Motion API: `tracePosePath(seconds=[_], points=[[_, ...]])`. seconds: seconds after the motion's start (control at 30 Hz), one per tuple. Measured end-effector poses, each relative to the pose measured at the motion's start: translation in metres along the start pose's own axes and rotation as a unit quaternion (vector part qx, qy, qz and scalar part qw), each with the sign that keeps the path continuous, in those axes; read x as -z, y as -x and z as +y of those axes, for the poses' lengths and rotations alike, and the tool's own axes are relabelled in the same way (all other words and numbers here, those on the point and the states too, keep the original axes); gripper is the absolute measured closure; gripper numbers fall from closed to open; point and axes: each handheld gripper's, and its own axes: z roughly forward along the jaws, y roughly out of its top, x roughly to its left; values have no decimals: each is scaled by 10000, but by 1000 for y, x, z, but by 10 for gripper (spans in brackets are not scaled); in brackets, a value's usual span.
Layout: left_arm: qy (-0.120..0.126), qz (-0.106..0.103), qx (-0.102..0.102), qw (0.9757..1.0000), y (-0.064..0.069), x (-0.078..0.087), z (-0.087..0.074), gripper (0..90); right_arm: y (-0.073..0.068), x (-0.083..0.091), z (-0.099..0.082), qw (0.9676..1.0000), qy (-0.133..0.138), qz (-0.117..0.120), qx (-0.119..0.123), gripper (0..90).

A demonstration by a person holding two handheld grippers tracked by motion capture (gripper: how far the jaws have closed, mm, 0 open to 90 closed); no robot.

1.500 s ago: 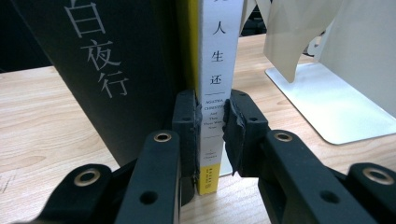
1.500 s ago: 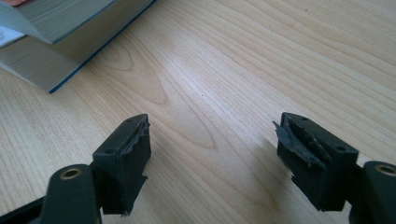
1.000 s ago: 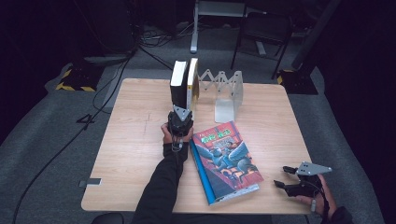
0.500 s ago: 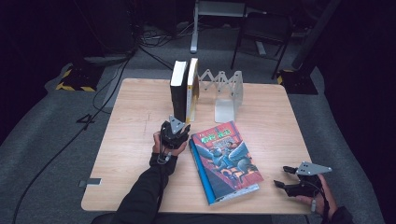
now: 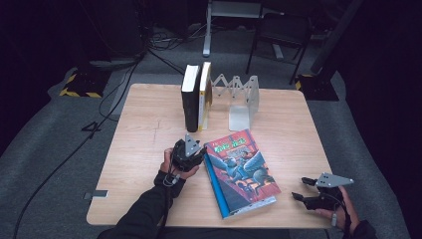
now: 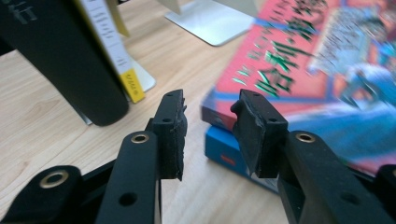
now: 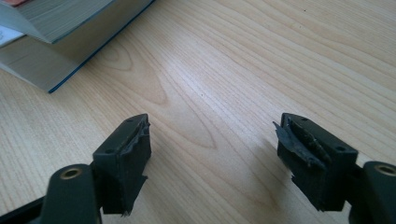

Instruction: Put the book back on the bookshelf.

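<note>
Risk sits mostly with the left gripper (image 5: 188, 153), whose jaws have just been opening and now stand parted with nothing between them, low on the table (image 5: 144, 129) just beside the upper left corner of the colourful book (image 5: 241, 172). That book lies flat, cover up, in front of 2 upright books (image 5: 195, 97) leaning at the left end of a folding metal bookend rack (image 5: 238, 97). Seen from the left gripper view, the gap between the pads looks barely wider than the book's thickness (judging by eye), so a pad (image 6: 256, 126) could butt the corner (image 6: 219, 122) and shove the book sideways instead of straddling it. A corner pinch on so large a volume would likely let it droop or slip. The right gripper (image 5: 318, 191) rests spread wide and empty over bare wood near the book's lower right corner; lifting without its support invites a twist.
</note>
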Motion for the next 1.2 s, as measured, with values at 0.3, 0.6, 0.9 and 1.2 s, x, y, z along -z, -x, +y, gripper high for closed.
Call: tracePosePath(seconds=[0.3,0.6,0.9,1.2], points=[[-127,-575,-532,9968,20,18,-17,576,-3,22,20,9990,398,215,-27,337],[-174,-1090,-727,9912,41,34,-27,553,-17,21,53,9976,484,361,339,323],[-208,-1456,-777,9861,52,40,-28,529,-31,4,83,9964,476,526,455,309],[-366,-1455,-968,9839,57,41,-34,513,-43,-23,92,9942,223,937,475,274]])
